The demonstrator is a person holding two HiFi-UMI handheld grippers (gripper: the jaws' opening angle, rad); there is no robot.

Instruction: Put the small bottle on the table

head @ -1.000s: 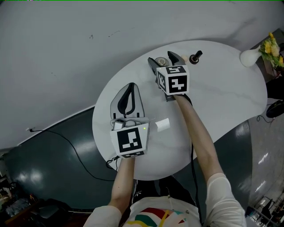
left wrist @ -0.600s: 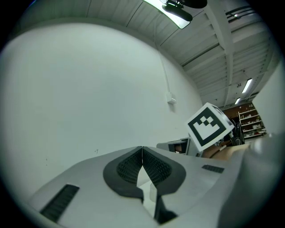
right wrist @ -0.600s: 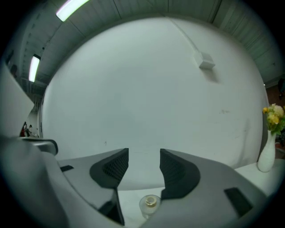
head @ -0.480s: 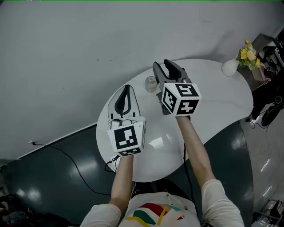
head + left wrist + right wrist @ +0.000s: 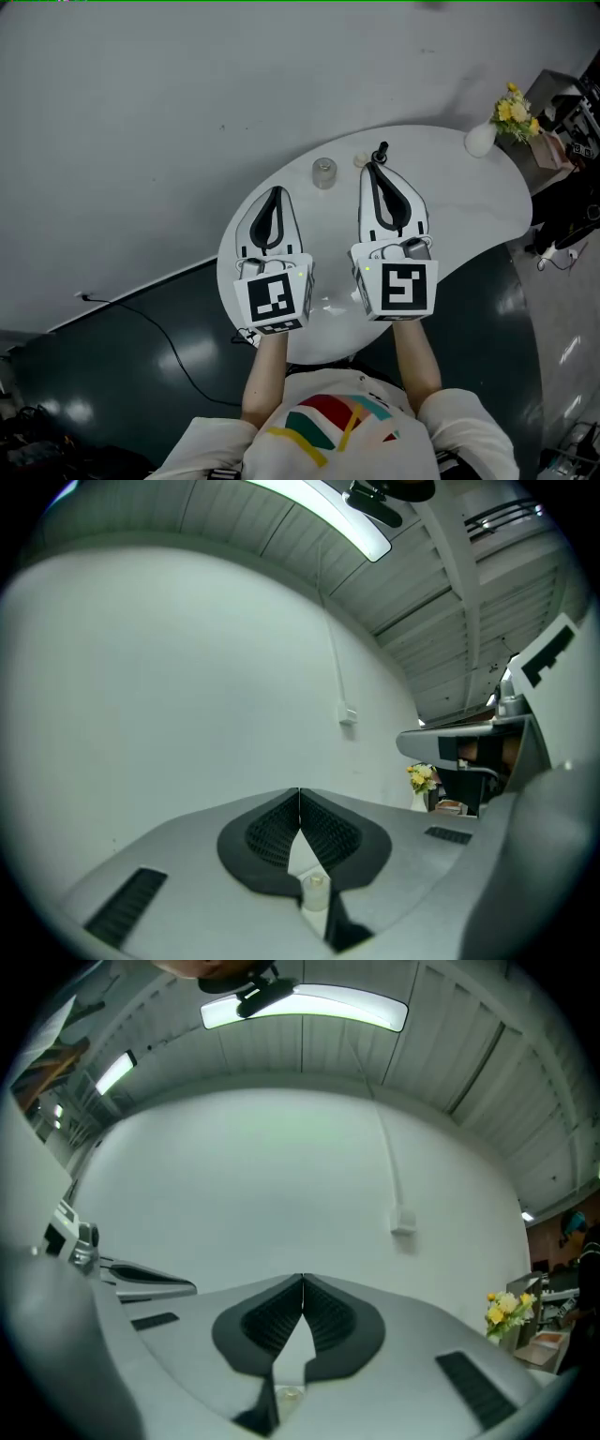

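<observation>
The small clear bottle [image 5: 324, 173] with a pale cap stands upright on the white round table [image 5: 469, 202], at its far side. Neither gripper touches it. My left gripper [image 5: 275, 190] lies just left of and nearer than the bottle, shut with nothing in it. In the left gripper view its jaws [image 5: 299, 794] meet, and the bottle [image 5: 313, 891] shows through the gap below them. My right gripper [image 5: 376, 167] is to the right of the bottle, also shut and empty. Its ribbed pads [image 5: 281, 1316] meet at the tip in the right gripper view.
A small dark knobbed object [image 5: 380, 150] and a pale bit [image 5: 361, 161] sit just beyond the right gripper's tips. A white vase of yellow flowers [image 5: 482, 139] stands at the table's far right edge. A cable [image 5: 178, 361] runs over the dark floor at left.
The right gripper let go of the bottle, drew back toward me and to the bottle's right, and its jaws went from wide open to shut. The left gripper barely moved.
</observation>
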